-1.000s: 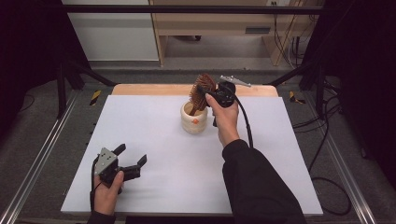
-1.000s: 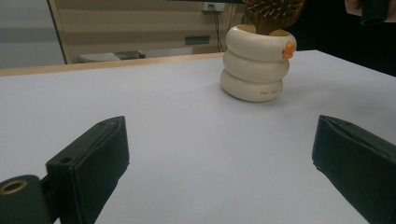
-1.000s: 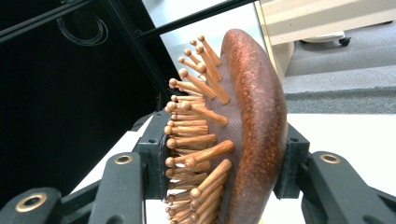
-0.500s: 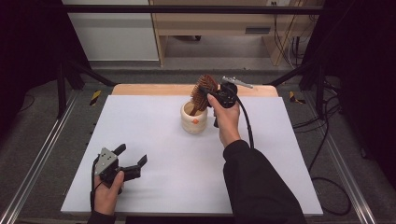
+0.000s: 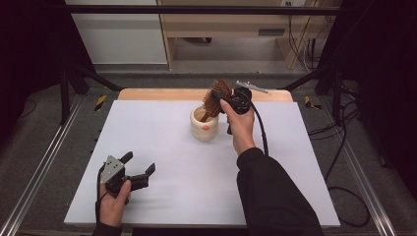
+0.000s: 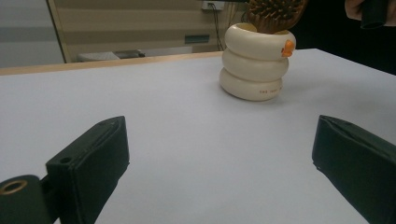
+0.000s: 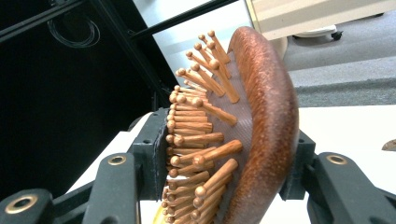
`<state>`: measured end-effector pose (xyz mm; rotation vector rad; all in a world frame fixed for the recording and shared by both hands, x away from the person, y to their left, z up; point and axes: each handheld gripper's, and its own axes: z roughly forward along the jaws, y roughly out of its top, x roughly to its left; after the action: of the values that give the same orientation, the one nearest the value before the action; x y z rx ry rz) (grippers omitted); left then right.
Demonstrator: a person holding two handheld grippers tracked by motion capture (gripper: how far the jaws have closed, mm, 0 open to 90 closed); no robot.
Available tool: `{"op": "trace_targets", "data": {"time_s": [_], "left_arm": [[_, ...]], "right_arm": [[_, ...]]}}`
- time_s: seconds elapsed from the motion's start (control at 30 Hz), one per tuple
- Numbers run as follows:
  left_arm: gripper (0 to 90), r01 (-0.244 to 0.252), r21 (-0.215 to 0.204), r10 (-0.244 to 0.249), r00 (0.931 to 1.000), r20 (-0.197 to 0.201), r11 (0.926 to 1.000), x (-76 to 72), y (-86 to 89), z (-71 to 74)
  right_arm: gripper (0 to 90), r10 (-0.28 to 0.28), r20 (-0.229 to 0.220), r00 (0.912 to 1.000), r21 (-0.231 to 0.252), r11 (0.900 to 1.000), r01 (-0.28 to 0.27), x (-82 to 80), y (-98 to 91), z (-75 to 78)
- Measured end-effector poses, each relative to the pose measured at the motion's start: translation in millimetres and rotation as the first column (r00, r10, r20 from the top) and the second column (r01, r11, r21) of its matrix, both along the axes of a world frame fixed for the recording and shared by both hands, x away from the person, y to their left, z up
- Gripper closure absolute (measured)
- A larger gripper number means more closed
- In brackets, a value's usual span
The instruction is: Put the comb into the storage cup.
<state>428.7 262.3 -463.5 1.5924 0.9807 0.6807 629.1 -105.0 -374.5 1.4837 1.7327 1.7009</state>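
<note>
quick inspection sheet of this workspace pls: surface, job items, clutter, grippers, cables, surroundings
Surface: white table top with a wooden strip at the far edge; no marks seen.
Job's things: wooden hairbrush standing head-up in the cream ringed cup.
Clutter: nothing seen on the table top.
Grippers: right gripper has a jaw on each side of the brush head, the bristle-side pad touching the pin tips; jaws have just been opening. Left gripper is open and empty, low over the near left of the table.
Cables: right gripper's cable trails along the sleeve; loose cables on the floor at right.
Surroundings: wooden furniture behind the table, dark curtains at both sides.
</note>
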Motion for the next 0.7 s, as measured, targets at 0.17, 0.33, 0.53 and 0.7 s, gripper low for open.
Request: {"op": "trace_targets", "data": {"time_s": [0.17,0.33,0.53,0.7], "left_arm": [[4.0,0.001,0.003,-0.001,1.0000,-0.001,1.0000,0.0,-0.2,-0.1],[4.0,0.003,0.005,-0.003,1.0000,-0.001,1.0000,-0.4,-0.5,0.0],[4.0,0.004,0.007,-0.004,1.0000,-0.001,1.0000,-0.3,-0.8,-0.1],[4.0,0.005,0.006,-0.005,1.0000,-0.001,1.0000,-0.4,-0.8,0.0]], "right_arm": [[45.6,-0.004,-0.006,1.0000,0.001,1.0000,0.004,0.4,-1.3,-1.2],[44.7,-0.011,-0.014,0.9998,0.003,0.9999,0.011,1.1,-3.1,-2.5],[43.4,-0.012,-0.014,0.9998,0.004,0.9999,0.012,0.6,-2.1,-2.4],[42.3,-0.016,-0.016,0.9997,0.003,0.9999,0.016,0.4,-2.2,-2.1]]}}
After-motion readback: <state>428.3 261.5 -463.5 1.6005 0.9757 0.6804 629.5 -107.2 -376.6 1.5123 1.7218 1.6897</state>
